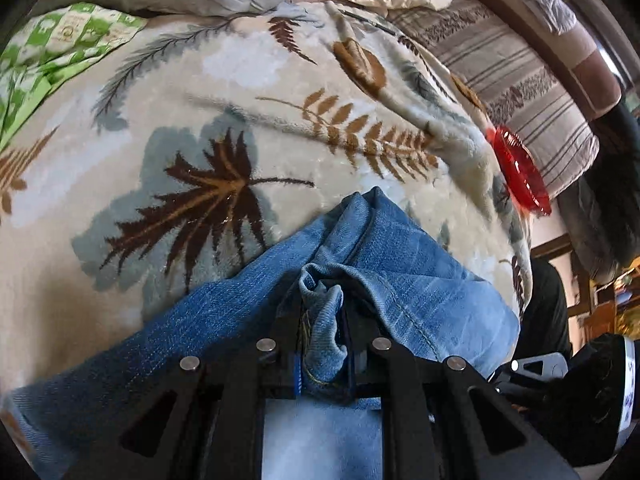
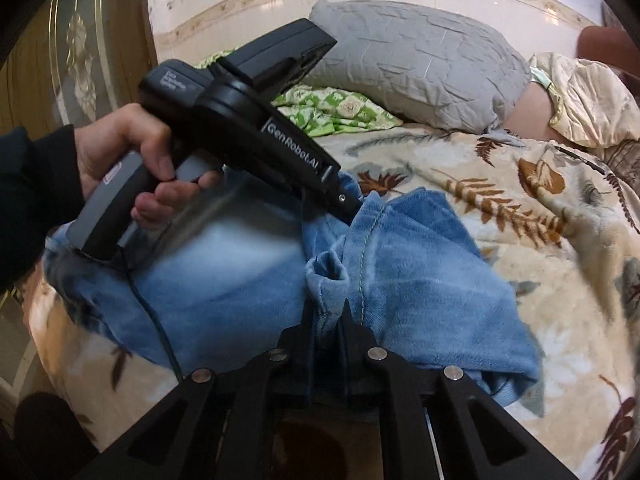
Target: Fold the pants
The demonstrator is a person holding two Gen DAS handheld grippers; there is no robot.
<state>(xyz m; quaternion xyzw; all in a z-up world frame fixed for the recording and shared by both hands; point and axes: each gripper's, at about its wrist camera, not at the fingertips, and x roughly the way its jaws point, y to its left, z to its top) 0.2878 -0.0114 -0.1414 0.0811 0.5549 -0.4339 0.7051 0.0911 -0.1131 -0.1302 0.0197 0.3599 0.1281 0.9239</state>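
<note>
Soft, even daylight fills both views. Fisheye bending curves the edges into black corners. The glossy cream headboard (image 2: 360, 4) beyond the right hand-held gripper (image 2: 327, 312) shows glare. The faded blue denim pants (image 2: 240, 264) left of it smear with motion blur.

Both grippers (image 1: 322, 312) (image 2: 326, 312) clamped tight

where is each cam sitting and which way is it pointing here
Left wrist: rides the left gripper, looking along its fingers, shut on a bunch of the jeans, across the leaf blanket toward the pillows; only its own fingers show.
Right wrist: rides the right gripper, shut on the jeans, facing the grey pillow; the person's left hand holding the left gripper shows.
Shared: jeans, blanket, grey pillow, green cloth.
</note>
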